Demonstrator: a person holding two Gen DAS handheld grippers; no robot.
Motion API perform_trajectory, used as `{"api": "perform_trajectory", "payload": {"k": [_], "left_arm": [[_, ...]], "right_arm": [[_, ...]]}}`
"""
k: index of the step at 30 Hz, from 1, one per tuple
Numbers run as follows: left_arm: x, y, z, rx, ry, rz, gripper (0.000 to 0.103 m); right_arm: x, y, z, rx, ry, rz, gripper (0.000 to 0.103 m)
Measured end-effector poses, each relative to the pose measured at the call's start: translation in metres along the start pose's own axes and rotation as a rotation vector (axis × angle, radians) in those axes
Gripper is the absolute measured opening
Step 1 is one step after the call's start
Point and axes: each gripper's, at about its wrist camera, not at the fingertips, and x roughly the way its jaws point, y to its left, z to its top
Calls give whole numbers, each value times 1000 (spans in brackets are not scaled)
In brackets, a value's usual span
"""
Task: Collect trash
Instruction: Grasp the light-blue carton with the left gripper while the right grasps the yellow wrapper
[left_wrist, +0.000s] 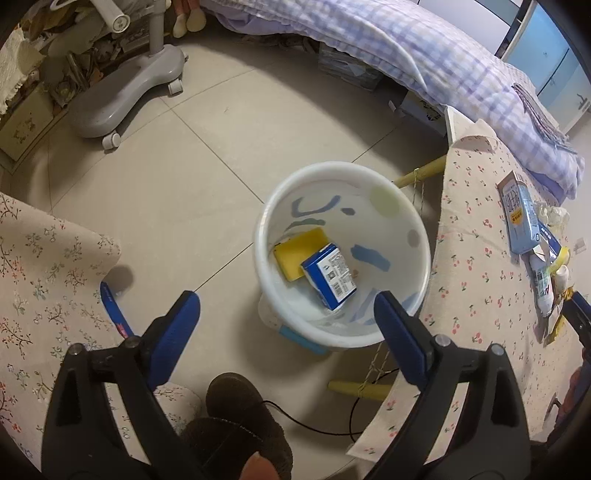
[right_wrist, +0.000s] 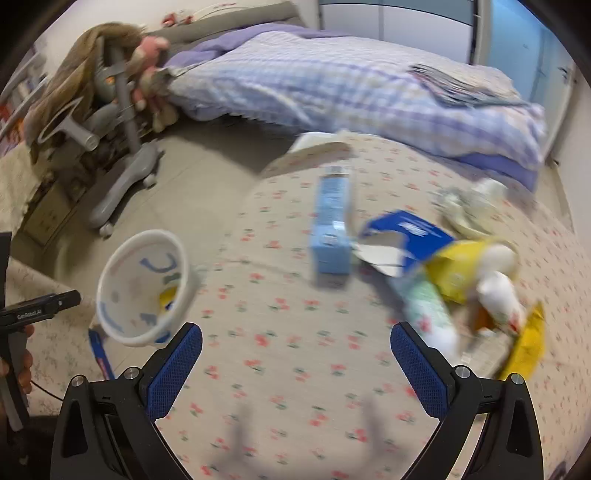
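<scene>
A white bin stands on the floor beside the table and holds a yellow sponge and a blue box. My left gripper is open and empty above the bin's near rim. In the right wrist view my right gripper is open and empty above the cloth-covered table. Ahead of it lie a light blue carton, a torn dark blue box, a yellow wrapper, a white bottle and crumpled paper. The bin also shows in that view.
A grey wheeled chair base stands on the tiled floor at the far left. A bed with a checked quilt runs along the back. A second floral-cloth surface is at my left. A black cable lies on the floor.
</scene>
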Motion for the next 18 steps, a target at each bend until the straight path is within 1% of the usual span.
{"api": "perform_trajectory", "payload": {"k": [3, 9, 18], "left_arm": [[-2, -16, 1, 16, -5, -16, 97], [-6, -59, -2, 89, -15, -37, 98], [-5, -121, -7, 187, -2, -73, 98]], "right_arm": [[-8, -25, -6, 41, -2, -17, 103], [-18, -74, -18, 124, 4, -51, 103], [-29, -146, -39, 238, 18, -98, 103]]}}
